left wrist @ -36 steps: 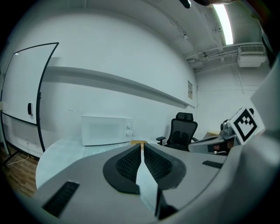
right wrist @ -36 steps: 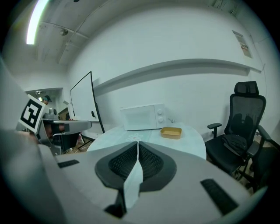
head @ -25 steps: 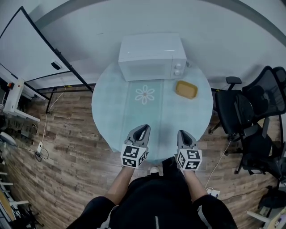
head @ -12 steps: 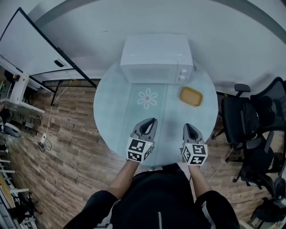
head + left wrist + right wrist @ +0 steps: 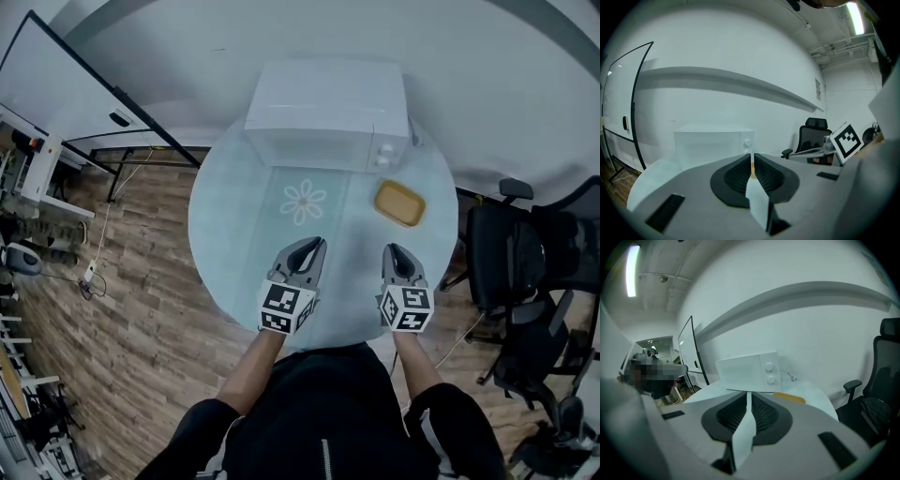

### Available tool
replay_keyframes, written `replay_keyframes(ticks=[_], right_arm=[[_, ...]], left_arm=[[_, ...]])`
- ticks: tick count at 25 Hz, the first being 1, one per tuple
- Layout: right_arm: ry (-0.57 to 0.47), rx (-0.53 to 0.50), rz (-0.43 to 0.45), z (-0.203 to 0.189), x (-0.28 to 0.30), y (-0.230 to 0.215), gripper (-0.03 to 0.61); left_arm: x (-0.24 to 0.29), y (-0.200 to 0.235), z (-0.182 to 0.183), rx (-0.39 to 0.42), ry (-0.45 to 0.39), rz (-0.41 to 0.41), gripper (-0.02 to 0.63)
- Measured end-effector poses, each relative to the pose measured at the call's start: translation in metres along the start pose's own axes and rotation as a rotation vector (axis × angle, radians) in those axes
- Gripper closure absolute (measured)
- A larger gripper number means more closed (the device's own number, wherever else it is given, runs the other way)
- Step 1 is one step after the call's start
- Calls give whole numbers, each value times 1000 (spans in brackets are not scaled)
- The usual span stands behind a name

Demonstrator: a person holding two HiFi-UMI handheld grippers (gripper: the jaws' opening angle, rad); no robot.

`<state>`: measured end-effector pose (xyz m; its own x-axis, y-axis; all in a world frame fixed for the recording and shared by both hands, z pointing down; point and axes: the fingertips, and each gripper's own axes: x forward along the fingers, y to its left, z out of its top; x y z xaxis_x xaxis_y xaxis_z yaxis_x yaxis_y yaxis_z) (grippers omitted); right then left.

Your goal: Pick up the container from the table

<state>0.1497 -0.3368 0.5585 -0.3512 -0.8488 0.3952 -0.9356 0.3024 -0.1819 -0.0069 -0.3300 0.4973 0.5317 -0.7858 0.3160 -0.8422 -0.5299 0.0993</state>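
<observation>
Forward crept left tongs (image 5: pixel 316 243) and right tongs (image 5: pixel 392 248), clenched empty; container (image 5: pixel 398 202) shallow, yellow.

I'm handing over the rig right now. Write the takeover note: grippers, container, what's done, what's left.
Left gripper: fingers shut, empty, over the near part of the table.
Right gripper: fingers shut, empty, the closer one to the container.
Container: yellow, on the table in front of the microwave, by its knob side, untouched.
Done: nothing grasped yet.
Left: likely open the right gripper, reach forward, grasp and lift.
</observation>
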Motion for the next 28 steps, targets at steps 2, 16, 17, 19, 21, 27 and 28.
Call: replay_keyframes(ticks=[2,16,17,19,21,27,28], right_arm=[[11,-1,3,-2,12,-4,551],[134,-34,-138,-18,81,-110,483],[145,-33,-149,-21,86,-117,483],[165,-30,-167,-26,94,-129,482],[186,-24,-183,-33,101,-141,480],[259,18,-241,-57,123,-175,468],[273,24,-251,-61,127,-179,465]], left_arm=[[1,4,-2,-2,11,12,580],[27,10,-19,-33,82,62,580],[27,12,-20,-35,87,67,580],[29,17,-23,-41,96,76,580],[31,20,-26,-47,106,84,580],[36,27,-34,-58,128,96,580],[36,28,-35,-59,132,99,580]])
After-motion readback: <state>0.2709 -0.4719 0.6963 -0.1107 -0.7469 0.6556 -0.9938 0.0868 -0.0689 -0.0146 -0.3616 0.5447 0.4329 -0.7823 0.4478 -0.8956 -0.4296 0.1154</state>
